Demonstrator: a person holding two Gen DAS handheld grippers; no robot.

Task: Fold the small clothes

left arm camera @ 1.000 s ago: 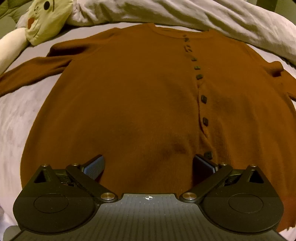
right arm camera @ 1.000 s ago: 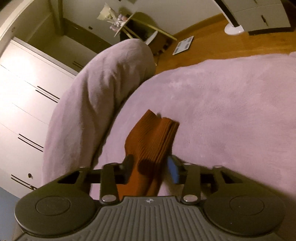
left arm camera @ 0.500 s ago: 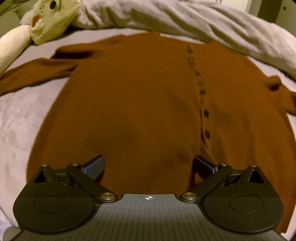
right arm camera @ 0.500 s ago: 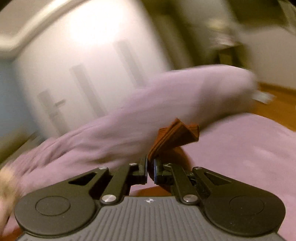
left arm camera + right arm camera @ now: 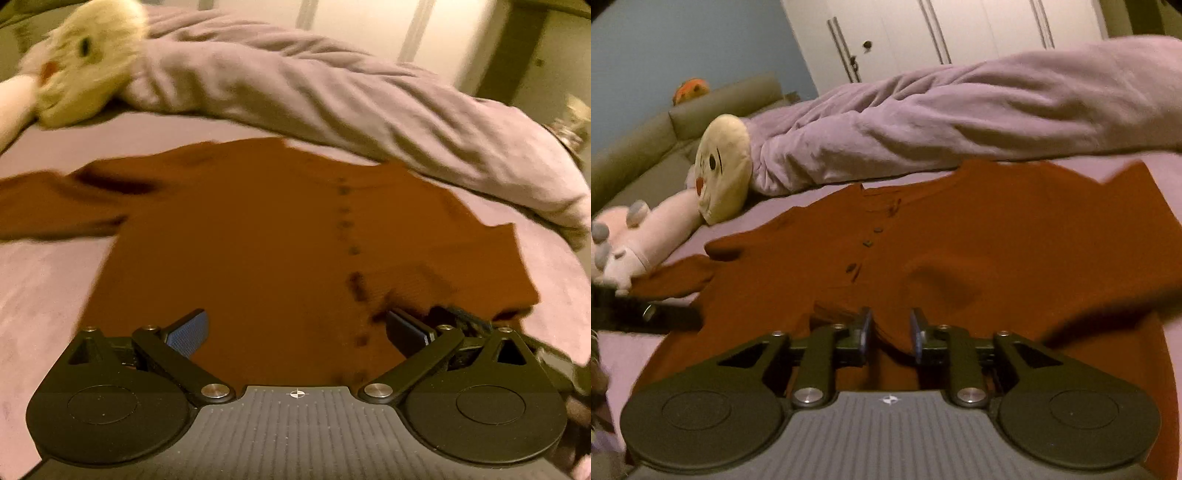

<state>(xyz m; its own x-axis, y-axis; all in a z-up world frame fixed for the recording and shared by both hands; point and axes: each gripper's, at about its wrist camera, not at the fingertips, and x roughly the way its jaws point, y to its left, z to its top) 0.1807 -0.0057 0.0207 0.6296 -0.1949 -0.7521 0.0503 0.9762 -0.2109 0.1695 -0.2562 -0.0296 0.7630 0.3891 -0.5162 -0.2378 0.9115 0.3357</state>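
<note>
A brown button-front cardigan [image 5: 240,236] lies flat on a lilac bed, also in the right wrist view [image 5: 1015,236]. Its right sleeve is folded across the body, its cuff [image 5: 834,308] lying just ahead of my right gripper. Its left sleeve [image 5: 48,206] stretches out to the left. My left gripper [image 5: 295,330] is open and empty, low over the hem. My right gripper [image 5: 889,332] is partly open over the folded sleeve, holding nothing. The right gripper's body [image 5: 465,317] shows at the left wrist view's right edge.
A rolled lilac duvet [image 5: 332,92] lies along the far side of the bed. A cream plush toy [image 5: 720,170] and a pink plush [image 5: 646,236] lie at the far left. White wardrobe doors [image 5: 942,33] stand behind.
My right gripper carried the right sleeve across the cardigan's body and opened, letting it go. The left gripper pulled back toward the hem and stayed open.
</note>
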